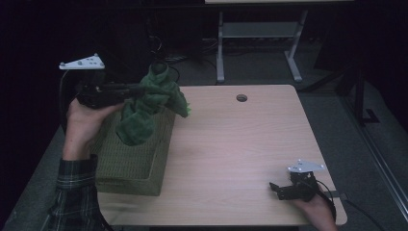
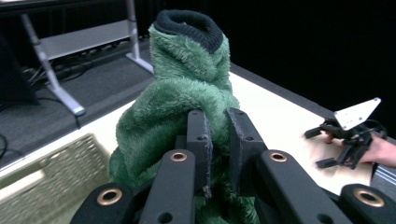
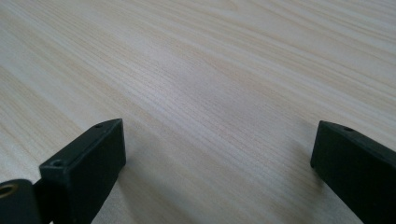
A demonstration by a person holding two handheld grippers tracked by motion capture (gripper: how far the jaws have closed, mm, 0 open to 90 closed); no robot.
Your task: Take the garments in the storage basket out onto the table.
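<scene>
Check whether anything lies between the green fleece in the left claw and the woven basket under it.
Nothing visible does. The left claw is shut on the green fleece, which hangs directly over the open top of the woven basket. The right claw rests open, far across the table.

Dim room, evenly lit table [image 1: 240,144], black surroundings, slight blur.
</scene>
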